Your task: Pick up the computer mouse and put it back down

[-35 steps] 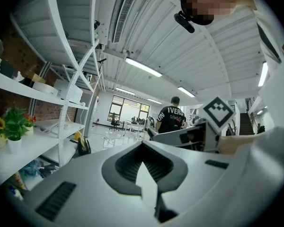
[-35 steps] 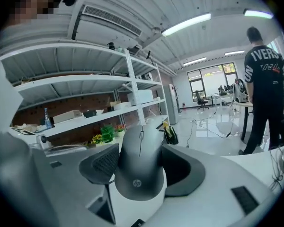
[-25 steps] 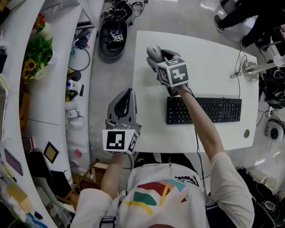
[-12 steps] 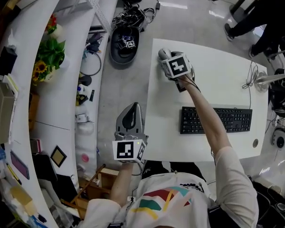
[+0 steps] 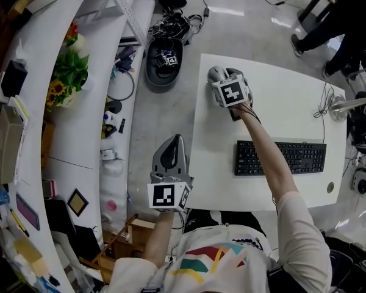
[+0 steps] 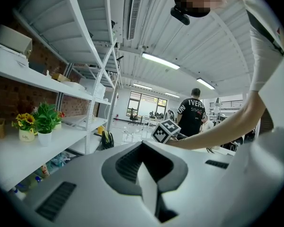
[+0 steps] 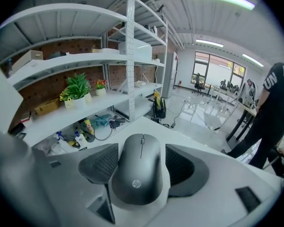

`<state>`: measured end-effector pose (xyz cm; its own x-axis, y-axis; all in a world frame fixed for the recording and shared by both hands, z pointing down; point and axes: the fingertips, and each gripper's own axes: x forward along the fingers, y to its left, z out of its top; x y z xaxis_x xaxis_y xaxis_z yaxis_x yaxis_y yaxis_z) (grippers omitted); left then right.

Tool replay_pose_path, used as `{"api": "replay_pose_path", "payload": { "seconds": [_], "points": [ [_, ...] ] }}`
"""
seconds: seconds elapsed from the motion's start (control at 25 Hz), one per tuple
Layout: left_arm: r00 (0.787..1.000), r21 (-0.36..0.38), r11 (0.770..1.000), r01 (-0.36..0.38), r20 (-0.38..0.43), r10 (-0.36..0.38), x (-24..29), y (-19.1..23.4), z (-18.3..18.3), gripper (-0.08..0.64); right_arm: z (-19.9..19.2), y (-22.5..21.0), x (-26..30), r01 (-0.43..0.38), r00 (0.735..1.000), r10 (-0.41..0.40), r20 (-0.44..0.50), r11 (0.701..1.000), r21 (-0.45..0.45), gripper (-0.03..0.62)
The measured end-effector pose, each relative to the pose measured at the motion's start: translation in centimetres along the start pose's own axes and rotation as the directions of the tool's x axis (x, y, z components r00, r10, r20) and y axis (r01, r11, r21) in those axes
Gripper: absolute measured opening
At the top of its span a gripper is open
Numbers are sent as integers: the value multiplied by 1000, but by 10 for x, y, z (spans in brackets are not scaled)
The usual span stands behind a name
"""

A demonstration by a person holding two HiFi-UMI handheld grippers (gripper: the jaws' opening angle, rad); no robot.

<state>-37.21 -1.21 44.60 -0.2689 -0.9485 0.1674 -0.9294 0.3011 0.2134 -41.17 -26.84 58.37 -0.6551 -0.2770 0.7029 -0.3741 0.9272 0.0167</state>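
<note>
The right gripper [image 5: 223,78] has sunk toward the worktop [image 5: 280,108], its jaws clamping the computer mouse [image 7: 138,174] by its sides. The mouse's long axis runs along the jaws. The left gripper [image 5: 172,148] hangs well apart, jaws closed and empty.

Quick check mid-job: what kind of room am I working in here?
Probably an office-style lab or workshop: a white desk with a keyboard and mouse, long wall shelves holding potted plants, and tangled cables.

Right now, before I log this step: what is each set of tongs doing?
Left gripper: tongs closed, nothing between them.
Right gripper: tongs closed on the computer mouse.
</note>
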Motion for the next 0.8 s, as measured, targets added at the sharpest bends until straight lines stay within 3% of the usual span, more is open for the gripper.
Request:
{"api": "replay_pose_path", "payload": {
  "seconds": [0.16,0.28,0.44,0.56,0.68,0.72,0.8],
  "points": [
    [1000,1,1000,3,3,-3,-3,-3,2,43,8,-7,-9,76,997,-72,37,991,-108,296],
    [1000,3,1000,7,12,-7,-7,-8,8,44,17,-7,-29,77,993,-72,89,996,-51,296],
    [999,6,1000,24,38,-25,-11,-17,25,44,29,9,-81,-42,988,36,153,998,37,295],
    [996,11,999,53,66,-54,-13,-33,42,44,42,21,-143,-104,957,79,280,991,79,285],
    [990,23,994,103,95,-105,-13,-57,61,43,51,21,-213,-58,914,15,405,994,93,67],
    [987,27,992,123,105,-125,-15,-66,67,44,52,22,-237,-48,896,-2,444,994,100,24],
    [977,37,985,170,127,-173,-17,-87,78,44,49,24,-285,-41,856,-31,516,991,128,12]
  ]
}}
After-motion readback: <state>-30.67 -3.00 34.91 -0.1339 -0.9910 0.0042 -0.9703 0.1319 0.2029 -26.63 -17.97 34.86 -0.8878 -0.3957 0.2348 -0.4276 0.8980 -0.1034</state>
